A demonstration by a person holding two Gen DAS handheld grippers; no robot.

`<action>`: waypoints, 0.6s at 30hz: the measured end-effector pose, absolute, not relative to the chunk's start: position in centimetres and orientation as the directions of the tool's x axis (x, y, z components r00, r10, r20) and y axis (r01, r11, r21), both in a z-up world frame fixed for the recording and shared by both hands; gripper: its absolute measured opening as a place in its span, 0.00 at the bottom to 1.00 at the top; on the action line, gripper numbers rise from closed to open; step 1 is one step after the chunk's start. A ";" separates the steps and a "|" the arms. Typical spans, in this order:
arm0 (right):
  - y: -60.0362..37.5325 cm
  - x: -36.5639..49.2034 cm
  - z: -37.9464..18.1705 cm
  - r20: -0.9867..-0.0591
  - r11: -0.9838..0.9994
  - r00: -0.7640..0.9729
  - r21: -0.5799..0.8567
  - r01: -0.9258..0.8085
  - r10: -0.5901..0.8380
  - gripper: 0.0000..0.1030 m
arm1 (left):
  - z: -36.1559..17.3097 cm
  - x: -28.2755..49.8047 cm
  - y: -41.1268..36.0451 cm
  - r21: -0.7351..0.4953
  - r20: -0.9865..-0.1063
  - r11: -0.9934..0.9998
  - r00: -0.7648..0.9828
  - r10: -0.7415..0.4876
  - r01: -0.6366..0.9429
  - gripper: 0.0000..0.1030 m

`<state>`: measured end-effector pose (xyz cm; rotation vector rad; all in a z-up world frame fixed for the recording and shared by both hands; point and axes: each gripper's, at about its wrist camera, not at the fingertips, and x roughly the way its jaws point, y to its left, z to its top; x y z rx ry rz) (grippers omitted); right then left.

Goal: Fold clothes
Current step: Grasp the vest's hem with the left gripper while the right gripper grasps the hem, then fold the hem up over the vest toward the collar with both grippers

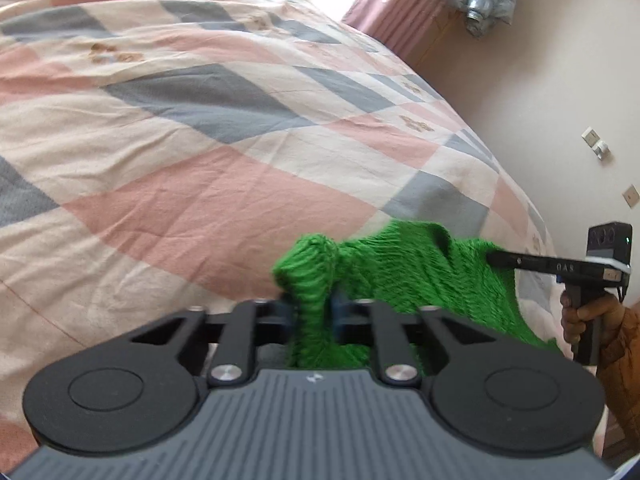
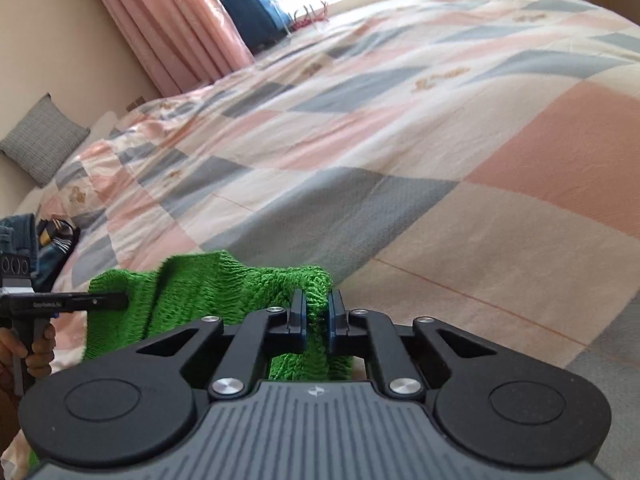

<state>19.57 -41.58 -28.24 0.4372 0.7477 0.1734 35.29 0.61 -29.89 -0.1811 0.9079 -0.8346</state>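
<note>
A bright green knitted garment point(image 1: 404, 276) hangs stretched between both grippers, lifted just above the bed. My left gripper point(image 1: 314, 308) is shut on one bunched corner of it. In the left wrist view the right gripper point(image 1: 494, 258) comes in from the right, clamped on the other end, with a hand point(image 1: 584, 316) on its handle. From the right wrist camera, my right gripper point(image 2: 318, 312) pinches a fold of the green knit point(image 2: 208, 292), and the left gripper point(image 2: 122, 301) bites the far edge at the left. The garment's lower part is hidden behind the gripper bodies.
A bed with a pink, grey and cream checked quilt point(image 1: 192, 128) fills both views. Pink curtains point(image 2: 160, 20) and a window lie beyond. A grey cushion point(image 2: 42, 144) and piled clothes point(image 2: 44, 240) sit at the left in the right wrist view. A wall with sockets point(image 1: 596, 144) borders the bed.
</note>
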 end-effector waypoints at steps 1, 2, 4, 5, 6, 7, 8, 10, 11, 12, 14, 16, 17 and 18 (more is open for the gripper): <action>-41.5 18.5 -27.2 -0.594 0.895 0.742 0.446 -0.018 0.311 0.08 | -29.1 34.6 0.8 -0.457 -0.611 0.674 0.346 -0.712 0.580 0.07; -41.5 17.3 -26.3 -0.569 0.893 0.759 0.448 -0.037 0.317 0.08 | -28.3 33.9 1.3 -0.463 -0.592 0.665 0.354 -0.724 0.586 0.07; -41.2 14.5 -24.3 -0.522 0.890 0.788 0.451 -0.071 0.328 0.08 | -26.4 32.4 2.4 -0.485 -0.551 0.644 0.365 -0.751 0.592 0.07; -41.1 12.9 -23.4 -0.499 0.888 0.801 0.452 -0.087 0.332 0.08 | -25.4 31.0 3.0 -0.484 -0.529 0.631 0.371 -0.763 0.607 0.07; -41.0 11.3 -22.4 -0.476 0.886 0.813 0.452 -0.102 0.337 0.08 | -24.3 29.5 3.6 -0.478 -0.507 0.618 0.378 -0.774 0.625 0.07; -40.7 9.3 -21.6 -0.454 0.885 0.823 0.451 -0.119 0.342 0.08 | -23.2 28.0 4.2 -0.471 -0.485 0.605 0.384 -0.786 0.642 0.07; -40.4 7.0 -21.0 -0.436 0.885 0.832 0.447 -0.130 0.343 0.08 | -22.2 26.2 4.9 -0.466 -0.462 0.591 0.388 -0.797 0.659 0.07; -39.7 2.4 -19.9 -0.402 0.885 0.848 0.441 -0.152 0.346 0.08 | -20.7 22.2 6.4 -0.460 -0.424 0.565 0.390 -0.817 0.685 0.07; -39.1 -0.1 -19.8 -0.398 0.885 0.850 0.439 -0.156 0.347 0.08 | -20.2 19.8 7.0 -0.451 -0.413 0.558 0.391 -0.822 0.697 0.08; -38.5 -2.6 -19.8 -0.393 0.885 0.851 0.437 -0.159 0.347 0.08 | -19.8 17.3 7.6 -0.441 -0.403 0.552 0.393 -0.826 0.707 0.08; -37.3 -7.3 -20.4 -0.409 0.888 0.845 0.434 -0.153 0.345 0.08 | -19.7 12.1 8.6 -0.423 -0.399 0.546 0.393 -0.829 0.723 0.11; -35.3 -11.9 -21.9 -0.477 0.907 0.820 0.407 -0.111 0.314 0.09 | -20.9 7.3 9.1 -0.408 -0.444 0.557 0.376 -0.813 0.723 0.12; -34.3 -14.1 -22.8 -0.514 0.916 0.804 0.391 -0.090 0.299 0.09 | -21.9 5.1 9.1 -0.396 -0.483 0.571 0.365 -0.796 0.720 0.13; -33.2 -15.9 -23.8 -0.564 0.926 0.777 0.372 -0.065 0.281 0.11 | -23.0 2.9 9.1 -0.378 -0.529 0.591 0.357 -0.770 0.713 0.13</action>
